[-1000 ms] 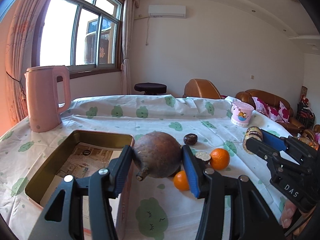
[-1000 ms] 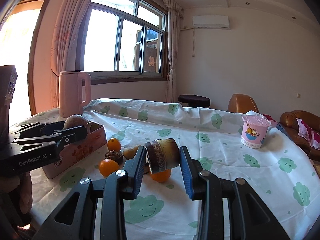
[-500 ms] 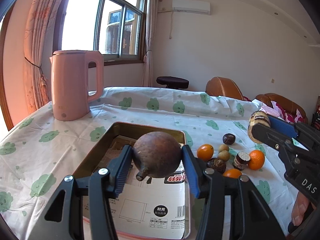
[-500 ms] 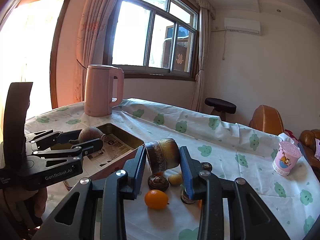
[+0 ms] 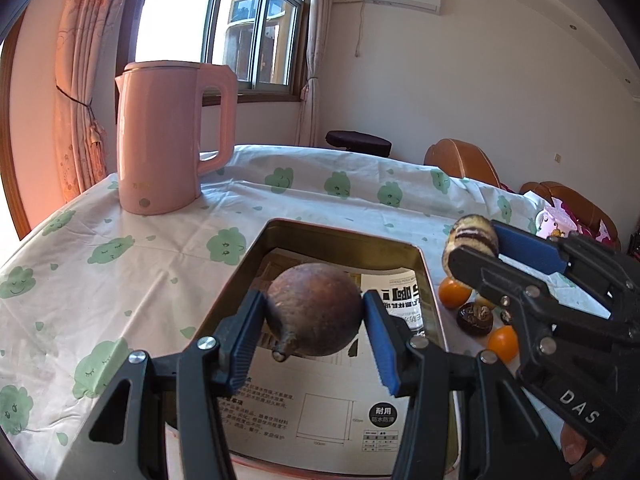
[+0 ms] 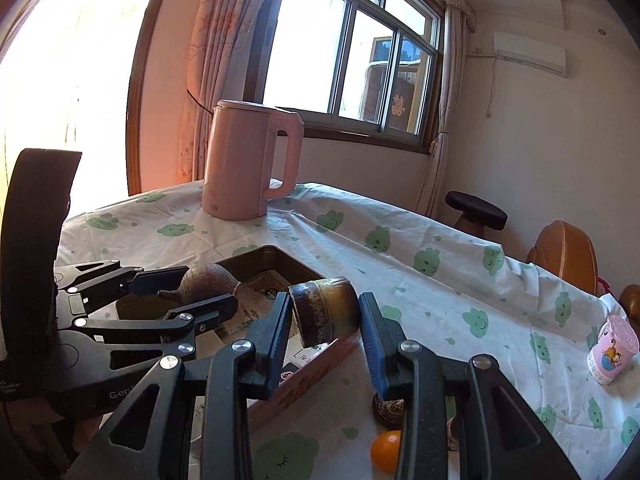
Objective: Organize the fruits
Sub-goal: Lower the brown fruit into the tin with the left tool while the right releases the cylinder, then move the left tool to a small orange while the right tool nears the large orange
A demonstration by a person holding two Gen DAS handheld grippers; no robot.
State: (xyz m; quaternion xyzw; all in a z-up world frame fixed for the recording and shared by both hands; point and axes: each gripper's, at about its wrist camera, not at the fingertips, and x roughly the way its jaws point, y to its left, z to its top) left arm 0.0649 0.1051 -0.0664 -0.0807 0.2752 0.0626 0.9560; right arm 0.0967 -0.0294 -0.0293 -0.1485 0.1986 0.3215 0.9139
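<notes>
Left wrist view looks down into a gold metal tin (image 5: 424,280) on the table (image 5: 120,264), which is covered by a white cloth printed with green clouds. Printed paper sheets (image 5: 320,412) line the floor of the tin; no fruit can be seen lying in it. The left gripper (image 5: 314,316) has its jaws clamped on a round brown fruit with a stub stem (image 5: 316,308), held in the air above the tin's open mouth. To the right, the right gripper (image 5: 474,246) has its jaws clamped on a cut brown-and-cream striped fruit piece (image 5: 470,236), just past the tin's right rim. Below it, on the cloth beside the tin, lie two small oranges (image 5: 454,294), a dark wrinkled fruit (image 5: 476,318) and other small pieces partly hidden by the gripper. A pink electric kettle (image 5: 172,140) stands upright beyond the tin, well apart from it.

Right wrist view shows the striped piece (image 6: 324,312) over the near corner of the tin (image 6: 316,364), whose outer wall is pink. A pink printed cup (image 6: 612,350) stands at the far right of the table.
</notes>
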